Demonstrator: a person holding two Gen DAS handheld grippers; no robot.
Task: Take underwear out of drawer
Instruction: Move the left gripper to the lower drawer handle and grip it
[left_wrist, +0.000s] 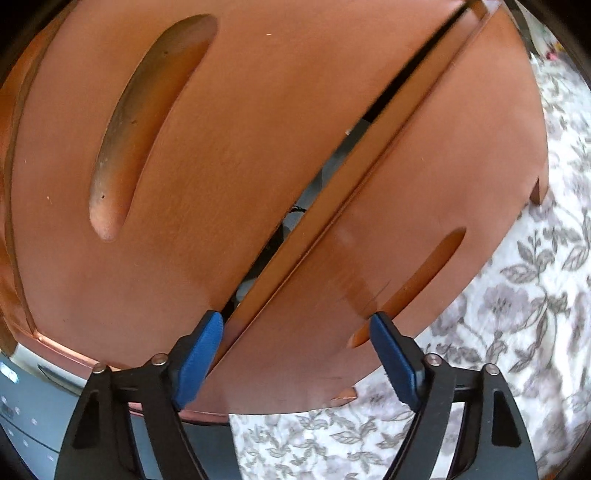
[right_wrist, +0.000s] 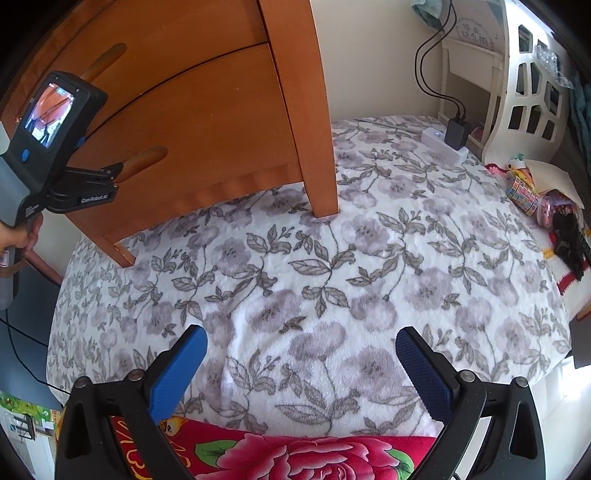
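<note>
blue pads of my left gripper (left_wrist: 297, 325) sit right on the lower drawer (left_wrist: 388, 236), one at the gap above its front, the other at its handle slot (left_wrist: 424, 273). it looks like they pinch the top of the drawer front between them, though i can't be sure the pads press. that drawer is out only a crack; in the gap above it i see pale and dark cloth (left_wrist: 295, 218), maybe the underwear, too hidden to tell. so nothing is out yet: pulling and picking are both left. my right gripper (right_wrist: 301, 365) hangs spread and empty over the floral blanket (right_wrist: 332, 258), well away from the drawer.
</note>
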